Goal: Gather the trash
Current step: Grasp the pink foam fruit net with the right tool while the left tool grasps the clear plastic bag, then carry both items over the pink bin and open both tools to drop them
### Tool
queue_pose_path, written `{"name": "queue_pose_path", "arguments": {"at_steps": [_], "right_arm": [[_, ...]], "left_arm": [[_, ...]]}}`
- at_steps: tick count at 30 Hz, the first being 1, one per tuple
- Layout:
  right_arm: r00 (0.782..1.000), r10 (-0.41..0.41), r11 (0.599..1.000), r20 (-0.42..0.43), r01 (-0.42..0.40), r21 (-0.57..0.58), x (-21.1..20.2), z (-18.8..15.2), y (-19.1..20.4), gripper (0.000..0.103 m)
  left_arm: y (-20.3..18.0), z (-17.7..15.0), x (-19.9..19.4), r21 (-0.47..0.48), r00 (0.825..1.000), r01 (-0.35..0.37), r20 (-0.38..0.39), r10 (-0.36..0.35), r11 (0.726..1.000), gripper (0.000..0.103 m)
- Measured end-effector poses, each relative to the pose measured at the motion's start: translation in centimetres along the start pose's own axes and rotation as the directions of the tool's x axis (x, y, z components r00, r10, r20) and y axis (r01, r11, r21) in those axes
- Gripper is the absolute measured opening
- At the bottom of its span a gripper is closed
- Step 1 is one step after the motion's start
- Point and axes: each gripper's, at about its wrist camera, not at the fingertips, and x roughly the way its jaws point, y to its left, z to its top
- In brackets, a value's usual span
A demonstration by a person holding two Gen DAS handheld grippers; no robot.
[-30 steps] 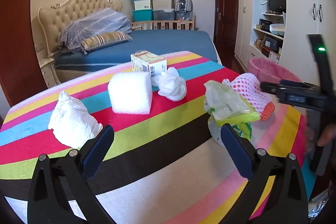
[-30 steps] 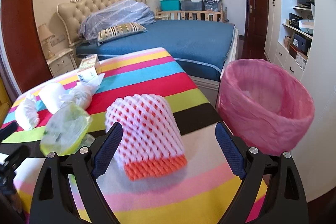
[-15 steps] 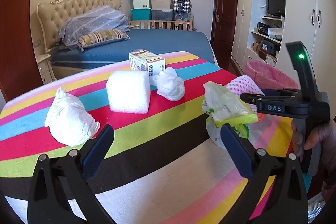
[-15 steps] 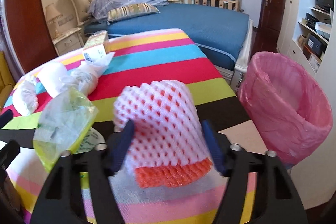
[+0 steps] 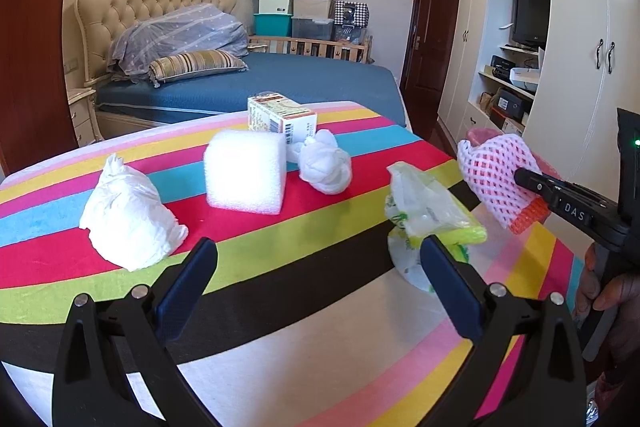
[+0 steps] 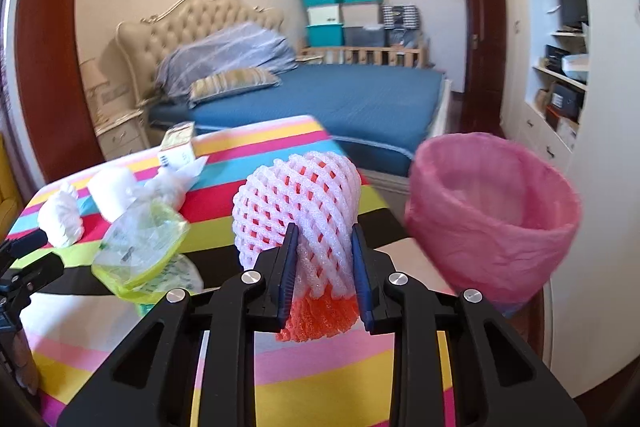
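- White crumpled paper wad [image 5: 130, 217] lies nearest the left edge of the striped table [image 5: 280, 307], ahead and to the left of the left gripper [image 5: 316, 283], whose jaws stand wide apart over the black stripe with nothing between them
- Foam block [image 5: 245, 171] sits further in, toward the middle of the table, with the printed carton [image 5: 282, 119] just behind it at the far edge and a knotted white wad [image 5: 326, 167] just beside it on the red stripe
- Green-and-clear plastic bag [image 5: 428, 211] lies near the table's right edge, just ahead of the left gripper's right finger; of the trash left on the table it is the piece closest to that hand
- Pink foam fruit net [image 6: 298, 203], with an orange net showing at its lower end, is pinched in the right gripper [image 6: 323, 267]; the blue pads press into its near end and it juts forward and up from the jaws, clear of the table near the right edge
- Pink-lined bin [image 6: 492, 219] stands off the table's right edge, to the right of the held net and slightly beyond it, mouth up and open; I judge the coming move is a short carry to the right until the net hangs over that rim, and the right hand is plainly the nearer one for it
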Motion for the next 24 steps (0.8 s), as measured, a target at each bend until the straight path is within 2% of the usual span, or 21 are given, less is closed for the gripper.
{"name": "queue_pose_path", "arguments": {"at_steps": [3,8,14,16,17,19,20,24], "right_arm": [[1.0,-0.005,0.999,0.008,0.005,0.035,-0.1,0.1,-0.8,0.026],[0.999,-0.016,0.998,0.038,0.013,0.061,-0.5,0.2,-1.2,0.026],[0.999,-0.008,0.998,0.044,0.005,0.059,-0.6,0.0,-1.2,0.026],[0.999,-0.005,0.999,0.046,0.003,0.053,-0.8,-0.2,-1.1,0.026],[0.999,-0.003,0.999,0.046,0.0,0.051,-0.8,-0.2,-1.1,0.027],[0.999,0.002,0.999,0.039,-0.004,0.05,-0.7,-0.2,-1.1,0.027],[0.999,0.003,0.999,0.036,-0.005,0.051,-0.6,-0.2,-1.1,0.027],[1.0,0.015,0.998,0.016,-0.015,0.056,-0.1,0.0,-1.2,0.027]], "left_arm": [[-1.7,0.1,0.7,0.032,0.999,0.04,-0.027,-0.039,0.999,0.098],[-4.7,0.6,2.0,0.069,0.996,0.069,-0.057,-0.065,0.995,0.098],[-7.0,1.5,4.3,0.067,0.994,0.065,-0.097,-0.058,0.996,0.097],[-8.0,1.7,5.1,0.082,0.995,0.042,-0.098,-0.033,0.996,0.097],[-8.3,1.7,5.4,0.091,0.995,0.027,-0.097,-0.019,0.995,0.096],[-9.0,1.7,6.3,0.117,0.994,0.016,-0.111,-0.003,0.993,0.079],[-9.1,1.6,6.6,0.121,0.992,0.023,-0.127,-0.008,0.992,0.067],[-8.9,1.6,5.6,0.121,0.996,0.057,-0.079,-0.048,0.991,0.06]]}}
